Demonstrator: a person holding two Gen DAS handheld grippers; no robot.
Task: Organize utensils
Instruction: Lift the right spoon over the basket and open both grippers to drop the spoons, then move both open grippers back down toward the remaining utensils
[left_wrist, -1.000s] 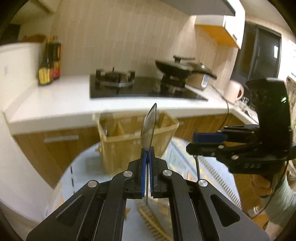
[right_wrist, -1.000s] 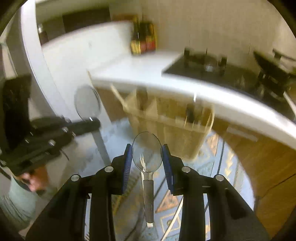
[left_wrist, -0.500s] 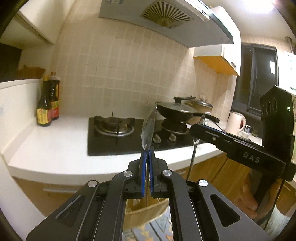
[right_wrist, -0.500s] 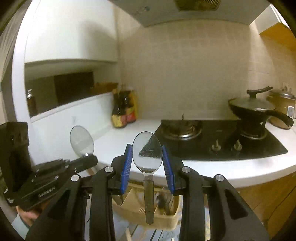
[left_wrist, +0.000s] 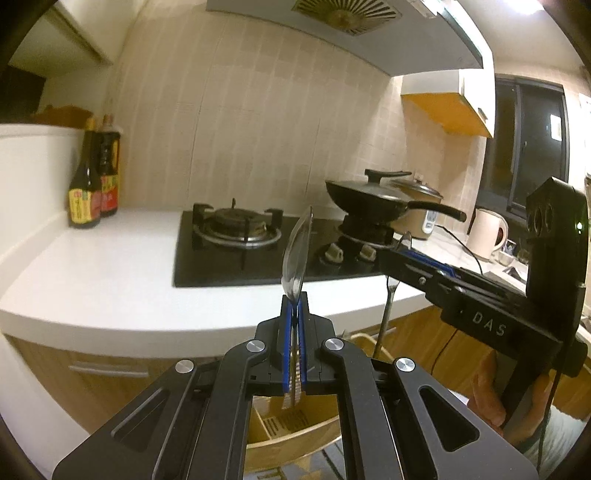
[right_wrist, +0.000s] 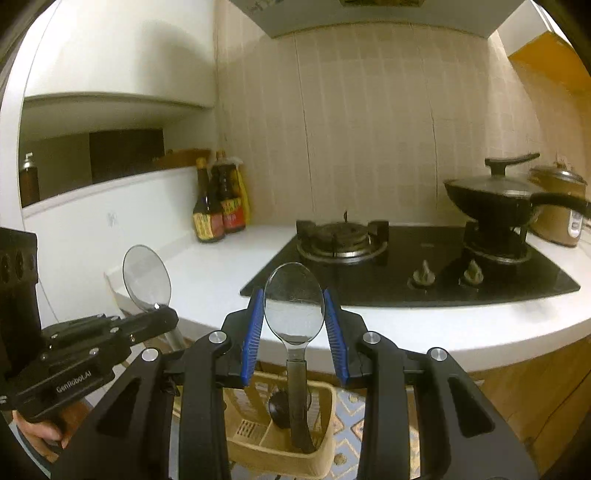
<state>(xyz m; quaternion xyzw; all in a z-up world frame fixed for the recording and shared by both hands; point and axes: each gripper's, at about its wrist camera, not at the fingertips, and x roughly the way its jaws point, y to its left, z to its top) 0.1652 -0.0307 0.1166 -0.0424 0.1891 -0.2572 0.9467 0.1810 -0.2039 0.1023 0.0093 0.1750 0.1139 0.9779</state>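
In the left wrist view my left gripper (left_wrist: 294, 300) is shut on the neck of a metal spoon (left_wrist: 297, 254), whose bowl stands up edge-on. My right gripper (left_wrist: 400, 254) reaches in from the right with a second spoon (left_wrist: 387, 314) hanging handle-down. In the right wrist view my right gripper (right_wrist: 293, 297) is shut on that spoon (right_wrist: 294, 306), blue pads (right_wrist: 253, 334) against the bowl's edges, and the handle hangs over a light wooden utensil basket (right_wrist: 323, 435). The left gripper (right_wrist: 162, 314) shows at the left with its spoon (right_wrist: 146, 275). The basket (left_wrist: 295, 439) lies low between my left fingers.
A white counter (left_wrist: 92, 273) carries a black gas hob (left_wrist: 240, 240), a lidded wok (left_wrist: 373, 194), sauce bottles (left_wrist: 92, 192), a rice cooker (left_wrist: 421, 206) and a kettle (left_wrist: 485, 234). Wooden cabinets run beneath. A patterned cloth (right_wrist: 347, 417) lies under the basket. A hand (left_wrist: 487, 398) grips the right handle.
Both views have swung up from the basket to the counter and hob, and the basket has slid to the bottom of each view. Each gripper still holds its spoon.
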